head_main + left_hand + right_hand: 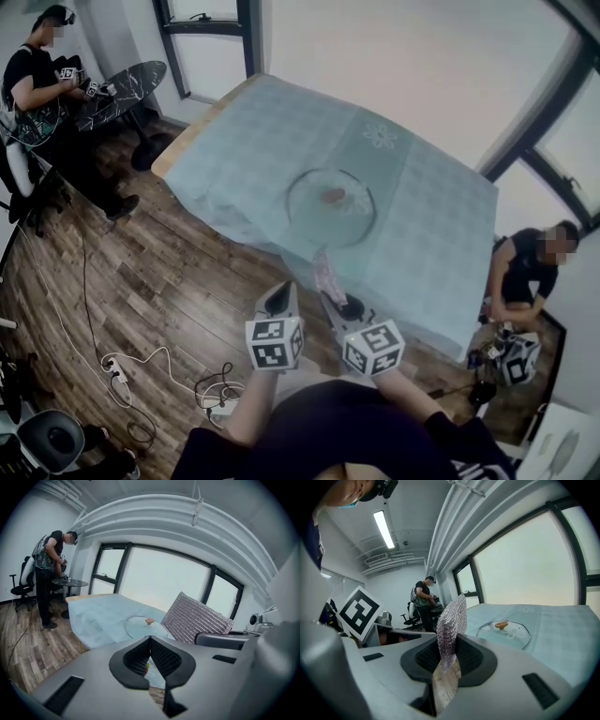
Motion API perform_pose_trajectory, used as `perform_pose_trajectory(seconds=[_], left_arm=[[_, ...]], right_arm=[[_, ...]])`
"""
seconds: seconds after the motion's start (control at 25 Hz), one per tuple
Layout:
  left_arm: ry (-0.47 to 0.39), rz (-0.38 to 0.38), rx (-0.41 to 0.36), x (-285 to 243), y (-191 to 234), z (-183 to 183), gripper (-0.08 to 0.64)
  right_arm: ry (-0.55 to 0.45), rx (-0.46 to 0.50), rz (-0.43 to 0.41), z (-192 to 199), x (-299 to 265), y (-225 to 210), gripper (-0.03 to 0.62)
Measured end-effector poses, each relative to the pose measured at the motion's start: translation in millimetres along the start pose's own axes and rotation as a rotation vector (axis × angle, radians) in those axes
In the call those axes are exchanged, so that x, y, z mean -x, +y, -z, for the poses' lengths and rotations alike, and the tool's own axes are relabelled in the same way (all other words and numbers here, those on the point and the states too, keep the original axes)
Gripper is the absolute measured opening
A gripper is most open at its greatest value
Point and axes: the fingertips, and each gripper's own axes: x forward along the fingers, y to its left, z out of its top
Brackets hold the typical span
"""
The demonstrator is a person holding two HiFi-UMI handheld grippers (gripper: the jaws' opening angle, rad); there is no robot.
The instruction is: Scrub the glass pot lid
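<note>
While glass pot lid [330,206] lies mid table [234,159], left gripper [150,641], short of table, jaws together, empty; right gripper [449,644] clamps mesh scrubber [452,620]. Risk: unbraced lid skids across table under scrubbing.

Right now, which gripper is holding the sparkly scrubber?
The right gripper: its jaws pinch the silver mesh scrubber. The left gripper is shut on nothing.

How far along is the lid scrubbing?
Barely begun. Done: the right gripper is shut on a silvery mesh scrubbing cloth. In hand: both grippers hang short of the blue-clothed table; the left gripper is shut and empty. Left: the glass pot lid lies there untouched; all scrubbing remains.
</note>
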Motion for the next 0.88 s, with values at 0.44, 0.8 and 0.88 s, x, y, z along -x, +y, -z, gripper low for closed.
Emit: perform_pose_trajectory(seconds=[0.44, 0.8, 0.88], left_arm=[[0.031, 0.056, -0.041, -34.3, 33.1, -28.2, 0.003], [0.033, 0.067, -0.056, -43.2, 38.9, -41.3, 0.003], [0.040, 0.068, -0.048, -46.7, 43.5, -43.0, 0.003]], right_arm=[[-0.001, -0.002, 0.058, -13.3, -46.4, -5.6, 0.081], [-0.023, -0.011, 0.106, -27.5, -56.3, -26.5, 0.081], [-0.031, -0.022, 0.110, -28.6, -61.7, -33.2, 0.081]])
